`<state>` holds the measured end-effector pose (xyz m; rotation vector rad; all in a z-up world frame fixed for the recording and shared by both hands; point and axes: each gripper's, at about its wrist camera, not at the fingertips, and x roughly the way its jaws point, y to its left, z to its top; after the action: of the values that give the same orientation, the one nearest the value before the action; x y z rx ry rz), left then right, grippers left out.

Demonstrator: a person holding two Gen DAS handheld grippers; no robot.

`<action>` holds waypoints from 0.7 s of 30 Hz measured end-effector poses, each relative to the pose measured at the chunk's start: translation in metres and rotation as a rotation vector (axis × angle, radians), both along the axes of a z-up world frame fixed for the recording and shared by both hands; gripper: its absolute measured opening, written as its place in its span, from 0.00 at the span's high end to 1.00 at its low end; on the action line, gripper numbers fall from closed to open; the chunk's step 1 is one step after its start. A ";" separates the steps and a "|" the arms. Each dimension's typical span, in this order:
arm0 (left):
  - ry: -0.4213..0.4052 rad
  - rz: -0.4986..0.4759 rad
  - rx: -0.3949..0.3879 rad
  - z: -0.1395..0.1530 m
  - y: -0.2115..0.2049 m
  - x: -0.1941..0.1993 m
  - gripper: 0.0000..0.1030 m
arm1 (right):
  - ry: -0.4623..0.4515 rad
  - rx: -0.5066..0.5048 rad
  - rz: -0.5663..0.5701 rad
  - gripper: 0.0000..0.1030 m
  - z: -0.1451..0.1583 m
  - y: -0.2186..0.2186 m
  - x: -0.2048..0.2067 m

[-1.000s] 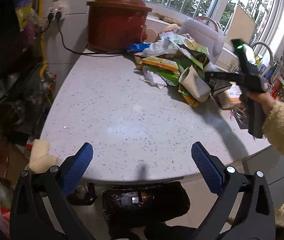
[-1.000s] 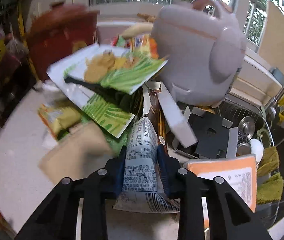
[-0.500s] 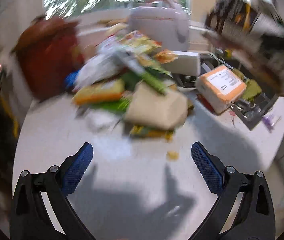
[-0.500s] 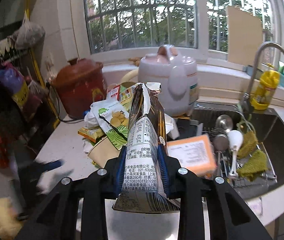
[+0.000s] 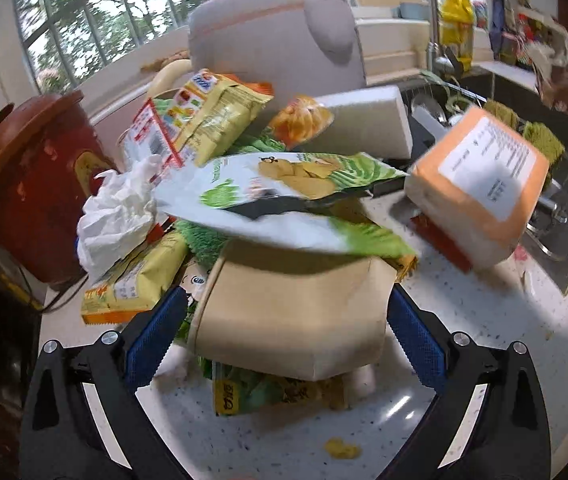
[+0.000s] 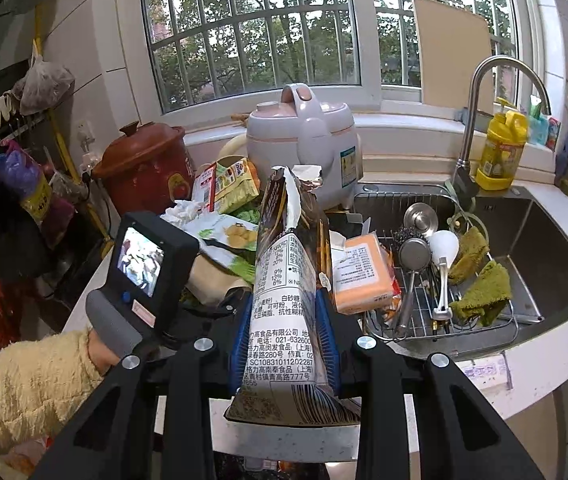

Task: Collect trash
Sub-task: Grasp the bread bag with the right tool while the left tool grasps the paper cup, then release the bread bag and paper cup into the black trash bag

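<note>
A heap of trash lies on the speckled counter. My left gripper is open, its blue pads on either side of a tan paper bag at the front of the heap. Above the bag lies a green-and-white chip bag, with crumpled white paper and yellow snack bags to the left. An orange package lies to the right. My right gripper is shut on a torn dark snack wrapper, held upright above the counter's front edge.
A red clay pot stands at the back left and a pink rice cooker behind the heap. A sink with a dish rack and faucet is on the right. A yellow crumb lies near the front.
My left gripper has swung in from the counter's edge to the trash heap and now straddles the tan bag. My right gripper has lifted the wrapper up and back from the heap.
</note>
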<state>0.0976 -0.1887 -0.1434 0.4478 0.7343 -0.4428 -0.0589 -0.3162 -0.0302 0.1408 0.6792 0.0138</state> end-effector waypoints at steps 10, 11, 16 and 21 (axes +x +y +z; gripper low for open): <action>-0.031 0.023 -0.178 0.036 0.050 -0.038 0.22 | -0.057 -0.011 0.036 0.70 0.012 0.015 -0.006; -0.038 0.029 -0.203 0.044 0.061 -0.047 0.22 | -0.059 -0.013 0.042 0.70 0.012 0.017 -0.008; -0.067 0.081 -0.313 0.091 0.127 -0.119 0.22 | -0.058 -0.023 0.104 0.70 0.011 0.038 -0.019; 0.026 0.137 -0.303 0.089 0.178 -0.180 0.22 | 0.006 -0.013 0.259 0.70 -0.003 0.064 -0.038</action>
<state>-0.0825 -0.0103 -0.0548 0.1069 0.7045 -0.4232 -0.0971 -0.2522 -0.0333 0.0400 0.6998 0.2580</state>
